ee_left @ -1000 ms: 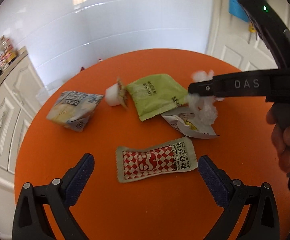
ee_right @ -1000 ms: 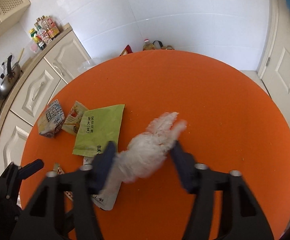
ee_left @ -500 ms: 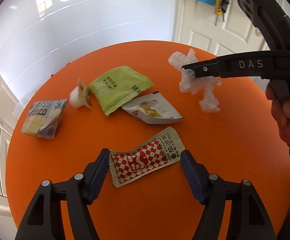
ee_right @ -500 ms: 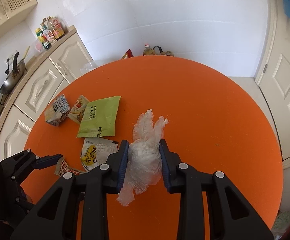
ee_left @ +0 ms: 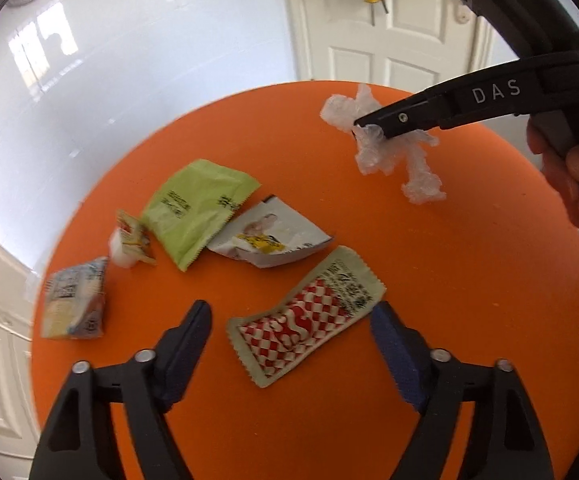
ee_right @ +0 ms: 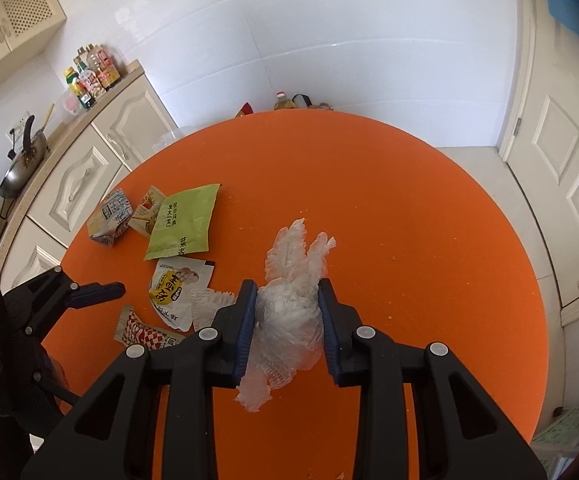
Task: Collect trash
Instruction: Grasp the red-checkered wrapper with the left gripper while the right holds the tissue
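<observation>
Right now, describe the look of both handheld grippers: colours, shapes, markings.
Both are black plastic two-finger tools with silver screws along angular, cut-out arms. The left gripper has dark blue textured pads. The right gripper has matching blue pads, and in the left wrist view its side reads "DAS" in pale letters. No cable or sleeve is visible.

On the round desk (ee_left: 469, 280) the litter sits in a cluster at about 9 o'clock from the middle. In the left wrist view the checked sachet (ee_left: 305, 320) lies nearest, between the left gripper (ee_left: 289, 344) fingers (ee_left: 187, 344) without touching them; these are opening. At its 12 o'clock lies a torn wrapper (ee_left: 269, 236), partly under a flat packet (ee_left: 193, 204). At 9 o'clock of that packet sit a small cup (ee_left: 127, 244), then a crushed carton (ee_left: 75, 304). At 2 o'clock, above the desk, the right gripper (ee_right: 287, 316) pinches a plastic wad (ee_right: 289, 320).
</observation>
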Available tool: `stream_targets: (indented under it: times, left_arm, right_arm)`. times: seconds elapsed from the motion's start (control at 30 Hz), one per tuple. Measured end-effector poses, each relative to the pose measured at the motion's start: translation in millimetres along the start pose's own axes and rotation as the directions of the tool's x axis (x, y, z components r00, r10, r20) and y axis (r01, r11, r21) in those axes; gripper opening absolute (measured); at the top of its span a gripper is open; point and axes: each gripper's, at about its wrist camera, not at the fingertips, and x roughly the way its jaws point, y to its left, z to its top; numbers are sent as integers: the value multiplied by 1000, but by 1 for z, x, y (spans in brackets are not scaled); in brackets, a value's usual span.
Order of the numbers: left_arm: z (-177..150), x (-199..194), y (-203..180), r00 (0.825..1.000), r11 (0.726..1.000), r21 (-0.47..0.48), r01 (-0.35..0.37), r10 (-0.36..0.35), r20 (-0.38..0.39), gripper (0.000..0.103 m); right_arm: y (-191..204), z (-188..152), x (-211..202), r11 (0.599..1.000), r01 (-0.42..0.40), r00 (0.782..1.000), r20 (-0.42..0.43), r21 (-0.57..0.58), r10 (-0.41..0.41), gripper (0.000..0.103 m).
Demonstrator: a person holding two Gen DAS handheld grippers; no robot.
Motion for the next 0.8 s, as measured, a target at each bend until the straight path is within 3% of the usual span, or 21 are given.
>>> stream_targets:
  times: [0.1,0.27,0.37,0.4,0.43,0.5,0.6,0.67,0.7,0.8]
  left_arm:
    - [-5,0,-5,998,998,-3,66,-66,6,31]
    - [-17,3,-16,999,998,-63,6,-4,37,23]
    - [-16,7,-25,998,997,-71,-43,45,33,29]
    - [-12,6,-26,997,996,-61,-60,62,35,36]
    - [-11,7,-29,997,996,-55,-66,68,32,53]
    - [-9,13,-35,996,996,-31,-81,82,42,72]
    - [-6,17,-41,996,998,-16,-67,68,52,70]
    - [2,16,-37,999,998,-66,22,-19,49,52]
    - [3,15,-35,998,994,-99,48,-43,56,33]
    - [1,13,-42,997,992,-121,36,-28,65,14]
  right_arm:
    - [-3,-1,-2,1000,2,1000,4,6,-2,30]
    - [-7,-3,-3,1000,3,1000,3,12,-3,30]
    - [-8,-3,-4,1000,3,1000,6,11,-3,30]
    - [-8,-3,-4,1000,4,1000,7,13,-4,30]
    - [-8,-3,-3,1000,5,1000,7,15,-5,30]
    - [-11,-4,-5,1000,5,1000,11,21,-6,30]
    - [-16,-6,-8,1000,8,1000,15,28,-9,30]
    - [-19,-7,-11,999,10,1000,18,32,-11,30]
    - [-20,-8,-12,999,10,1000,19,33,-10,30]
    - [-24,-9,-18,999,12,1000,25,35,-13,30]
